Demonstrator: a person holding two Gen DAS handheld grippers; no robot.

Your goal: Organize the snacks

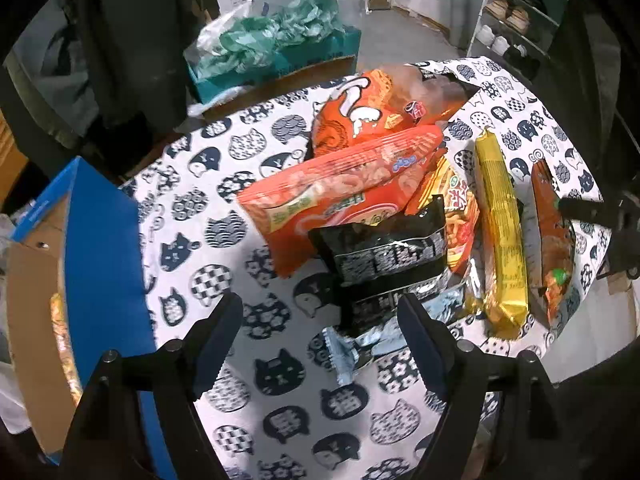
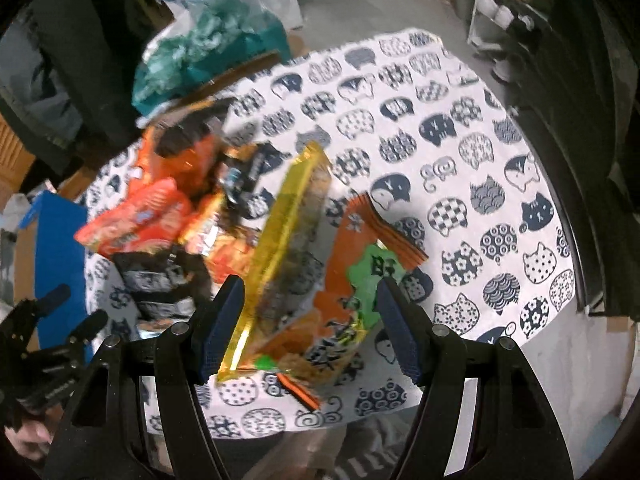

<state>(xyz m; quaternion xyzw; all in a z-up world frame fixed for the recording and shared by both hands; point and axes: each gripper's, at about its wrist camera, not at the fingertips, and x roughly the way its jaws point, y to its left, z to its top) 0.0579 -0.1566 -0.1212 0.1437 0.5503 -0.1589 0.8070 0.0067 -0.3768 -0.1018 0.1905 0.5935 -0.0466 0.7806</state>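
A pile of snack packs lies on a round table with a cat-print cloth (image 1: 224, 216). In the left wrist view I see an orange bag (image 1: 340, 196), a black pack (image 1: 384, 248), a long yellow pack (image 1: 500, 232), an orange-and-green pack (image 1: 552, 248) and a small silver-blue wrapper (image 1: 352, 348). My left gripper (image 1: 320, 340) is open and empty above the silver-blue wrapper and the black pack. My right gripper (image 2: 308, 328) is open, its jaws either side of the yellow pack (image 2: 284, 248) and the orange-and-green pack (image 2: 348, 300). Its tip shows at the right edge of the left wrist view (image 1: 592, 210).
A blue-sided cardboard box (image 1: 92, 264) stands open at the table's left edge, something orange inside. A teal box of plastic bags (image 1: 272, 52) sits behind the table. A shoe shelf (image 1: 516, 20) stands at the back right. The left gripper shows at lower left of the right wrist view (image 2: 48, 340).
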